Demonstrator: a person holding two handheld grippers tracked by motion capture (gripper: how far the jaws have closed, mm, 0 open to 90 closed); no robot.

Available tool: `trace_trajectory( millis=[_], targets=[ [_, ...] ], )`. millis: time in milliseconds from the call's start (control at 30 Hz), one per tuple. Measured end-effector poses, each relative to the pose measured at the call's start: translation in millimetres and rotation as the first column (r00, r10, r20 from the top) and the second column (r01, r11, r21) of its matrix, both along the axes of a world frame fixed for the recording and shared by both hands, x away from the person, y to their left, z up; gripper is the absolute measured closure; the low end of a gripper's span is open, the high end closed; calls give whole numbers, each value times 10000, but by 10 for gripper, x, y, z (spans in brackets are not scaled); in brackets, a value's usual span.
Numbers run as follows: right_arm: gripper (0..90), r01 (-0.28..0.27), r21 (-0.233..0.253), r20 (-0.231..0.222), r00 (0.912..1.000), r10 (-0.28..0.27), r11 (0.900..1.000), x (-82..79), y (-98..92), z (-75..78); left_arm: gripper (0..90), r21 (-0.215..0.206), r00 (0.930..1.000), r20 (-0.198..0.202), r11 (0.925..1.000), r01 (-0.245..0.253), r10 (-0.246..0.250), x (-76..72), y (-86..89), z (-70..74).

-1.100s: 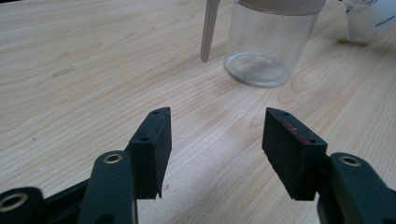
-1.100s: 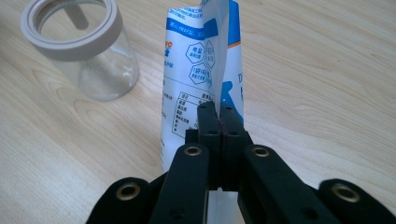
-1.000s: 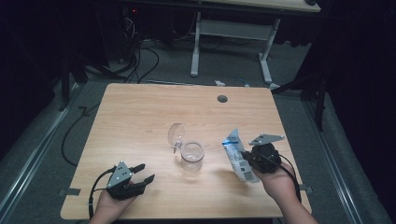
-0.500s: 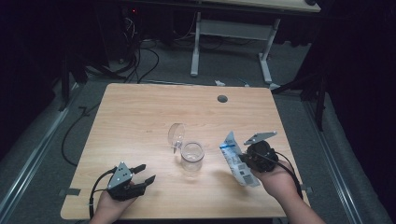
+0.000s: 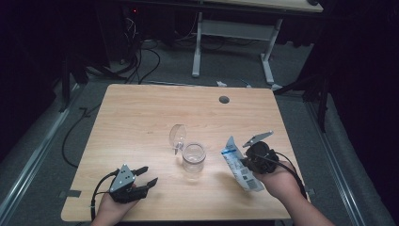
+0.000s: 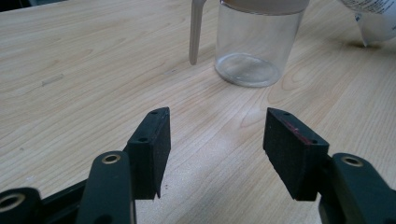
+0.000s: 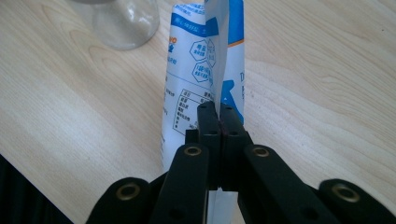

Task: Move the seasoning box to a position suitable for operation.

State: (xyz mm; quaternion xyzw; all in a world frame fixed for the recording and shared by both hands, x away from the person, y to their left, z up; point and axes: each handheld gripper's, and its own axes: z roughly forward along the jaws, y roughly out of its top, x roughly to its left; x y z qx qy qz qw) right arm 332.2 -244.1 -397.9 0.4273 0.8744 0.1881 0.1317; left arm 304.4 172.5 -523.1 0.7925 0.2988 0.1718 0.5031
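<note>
Right gripper (image 5: pixel 245 162) sits at the lower right of the high view, jaws pinched tight on a white-and-blue pouch (image 5: pixel 239 164) — I see its seam clamped between them in the right gripper view. Just left of it stands a clear glass jar (image 5: pixel 194 159) on the table (image 5: pixel 141 117). Left gripper (image 5: pixel 145 176) rests at lower left — jaws spread wide, holding nothing.

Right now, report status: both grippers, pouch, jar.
Left gripper open, empty, near table edge. Right gripper shut on white-and-blue printed pouch. Clear glass jar, hinged lid open, between them. Nothing blocking.
</note>
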Motion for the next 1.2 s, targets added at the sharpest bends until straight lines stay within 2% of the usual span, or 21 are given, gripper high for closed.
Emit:
trace_trajectory(
  millis=[367, 633, 700, 800, 900, 1067, 1200],
  targets=[
    [900, -136, -503, -594, 9982, 106, 9986, 29, 42, 46, 420, 12, 10000, 22, 10000, 40, -40, -3, -11, -4],
    [900, -253, -611, -695, 9974, 210, 9978, 50, 67, 116, 416, 47, 9997, 109, 9997, 219, -219, -19, -35, 3],
    [900, -325, -691, -765, 9967, 272, 9971, 56, 76, 116, 416, 10, 9996, 86, 9997, 257, -257, -25, -43, 8],
    [900, -357, -830, -856, 9959, 286, 9959, 56, 98, 88, 417, -261, 9991, 148, 9989, 399, -395, -50, -58, 45],
    [900, -417, -878, -901, 9954, 337, 9953, 51, 116, 67, 417, -455, 9984, 83, 9974, 561, -557, -74, -94, 52],
    [900, -425, -794, -844, 9958, 358, 9959, 37, 135, 95, 409, -254, 9963, 120, 9960, 853, -850, -113, -228, 35],
    [900, -406, -604, -713, 9968, 363, 9973, 23, 137, 137, 387, -272, 9933, 214, 9931, 1142, -1136, -148, -346, 34]
  ],
)
